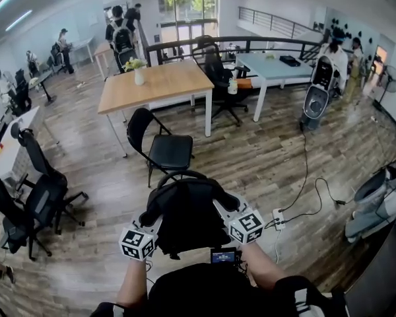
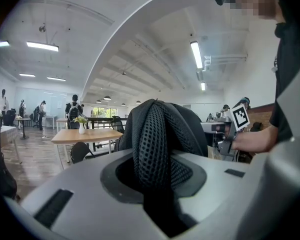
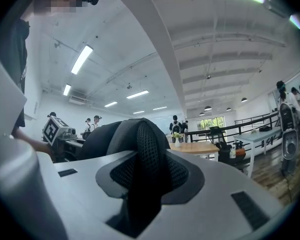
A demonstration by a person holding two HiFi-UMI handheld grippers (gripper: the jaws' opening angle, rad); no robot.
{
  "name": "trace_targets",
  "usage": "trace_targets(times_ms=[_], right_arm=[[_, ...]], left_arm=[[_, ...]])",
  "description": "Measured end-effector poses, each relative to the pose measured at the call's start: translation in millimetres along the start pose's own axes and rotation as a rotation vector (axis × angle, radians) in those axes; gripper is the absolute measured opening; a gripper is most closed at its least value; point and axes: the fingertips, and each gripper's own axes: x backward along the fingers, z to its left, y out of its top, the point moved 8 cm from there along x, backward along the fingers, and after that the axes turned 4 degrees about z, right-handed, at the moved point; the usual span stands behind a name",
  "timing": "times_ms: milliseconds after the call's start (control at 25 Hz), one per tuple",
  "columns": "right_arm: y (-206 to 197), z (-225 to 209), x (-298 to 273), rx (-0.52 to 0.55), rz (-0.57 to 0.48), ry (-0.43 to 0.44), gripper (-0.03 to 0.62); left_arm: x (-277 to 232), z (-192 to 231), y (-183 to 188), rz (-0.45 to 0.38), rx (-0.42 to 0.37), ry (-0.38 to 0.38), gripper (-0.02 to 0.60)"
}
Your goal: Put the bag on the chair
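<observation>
My left claw (image 1: 149, 216) and right claw (image 1: 230, 203) each grip a mesh strap (image 2: 155, 144) of the black bag (image 1: 188, 220), jaws partway closed on it. The bag hangs between them on my side of the chair (image 1: 168, 152), off its seat.

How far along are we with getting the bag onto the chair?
Done: the bag is picked up, left gripper and right gripper each shut on a mesh strap. In hand: it hangs between them. Left: bring it to the black chair ahead, its seat bare, and set it down.
</observation>
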Motion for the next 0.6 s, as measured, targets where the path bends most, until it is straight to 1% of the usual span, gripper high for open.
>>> trace_targets(times_ms=[320, 600], right_arm=[[-3, -24, 9, -0.004, -0.005, 0.038, 0.129], [-4, -37, 13, -0.01, -0.008, 0.031, 0.13]], left_arm=[[-14, -20, -1, 0.001, 0.017, 0.03, 0.107], [-27, -24, 2, 0.013, 0.028, 0.01, 0.106]])
